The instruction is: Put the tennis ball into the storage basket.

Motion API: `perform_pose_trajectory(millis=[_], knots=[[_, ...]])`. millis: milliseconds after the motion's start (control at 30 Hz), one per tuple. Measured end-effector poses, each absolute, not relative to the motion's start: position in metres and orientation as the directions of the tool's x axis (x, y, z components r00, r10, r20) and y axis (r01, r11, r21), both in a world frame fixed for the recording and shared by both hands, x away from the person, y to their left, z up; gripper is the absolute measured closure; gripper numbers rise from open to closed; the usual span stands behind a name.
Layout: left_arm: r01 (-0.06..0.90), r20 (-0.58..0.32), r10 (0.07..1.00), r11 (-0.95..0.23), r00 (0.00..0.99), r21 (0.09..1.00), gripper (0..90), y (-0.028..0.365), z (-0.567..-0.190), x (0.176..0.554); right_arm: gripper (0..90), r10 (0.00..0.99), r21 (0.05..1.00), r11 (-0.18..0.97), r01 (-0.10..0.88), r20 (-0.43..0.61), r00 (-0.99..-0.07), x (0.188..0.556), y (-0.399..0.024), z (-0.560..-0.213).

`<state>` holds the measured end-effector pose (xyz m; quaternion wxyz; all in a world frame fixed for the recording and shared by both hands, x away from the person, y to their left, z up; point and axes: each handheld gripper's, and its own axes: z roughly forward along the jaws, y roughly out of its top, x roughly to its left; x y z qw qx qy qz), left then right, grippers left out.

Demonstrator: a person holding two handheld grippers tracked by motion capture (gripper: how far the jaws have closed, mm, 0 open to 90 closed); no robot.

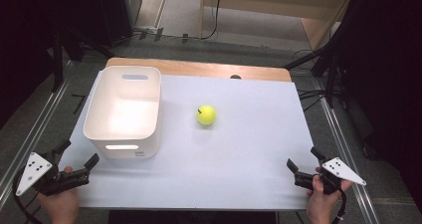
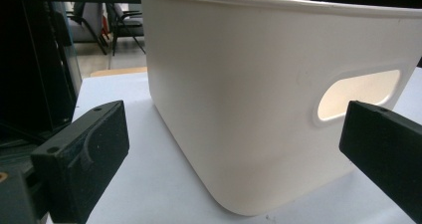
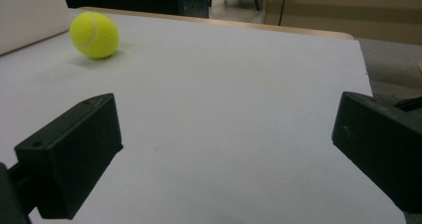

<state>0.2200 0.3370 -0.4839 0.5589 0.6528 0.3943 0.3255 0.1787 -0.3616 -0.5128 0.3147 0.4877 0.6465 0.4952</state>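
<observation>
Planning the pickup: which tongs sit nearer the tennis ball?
Hard to call: the ball lies about midway between the left tongs and right tongs, perhaps marginally nearer the right.

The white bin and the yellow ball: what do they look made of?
The white bin looks like moulded plastic with a smooth, slightly matte finish: rounded corners, thin walls and cut-out handle slots that let light through. The yellow ball looks felt-covered, probably a tennis ball: a fuzzy surface with a curved pale seam.
</observation>
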Motion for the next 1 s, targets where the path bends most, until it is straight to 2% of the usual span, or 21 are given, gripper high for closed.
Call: perform_pose_trajectory(millis=[367, 1000], knots=[[0.152, -0.008, 0.881, -0.073, 0.473, 0.986, 0.0, 0.336, -0.484, 0.22, 0.0, 0.931, 0.945, 0.031, 0.325, 0.091, -0.355, 0.182, -0.358, -0.505], [0.153, 0.009, 0.882, -0.091, 0.471, 0.984, 0.0, 0.334, -0.485, 0.219, 0.0, 0.886, 0.922, 0.139, 0.36, 0.046, -0.462, 0.215, -0.331, -0.481]])
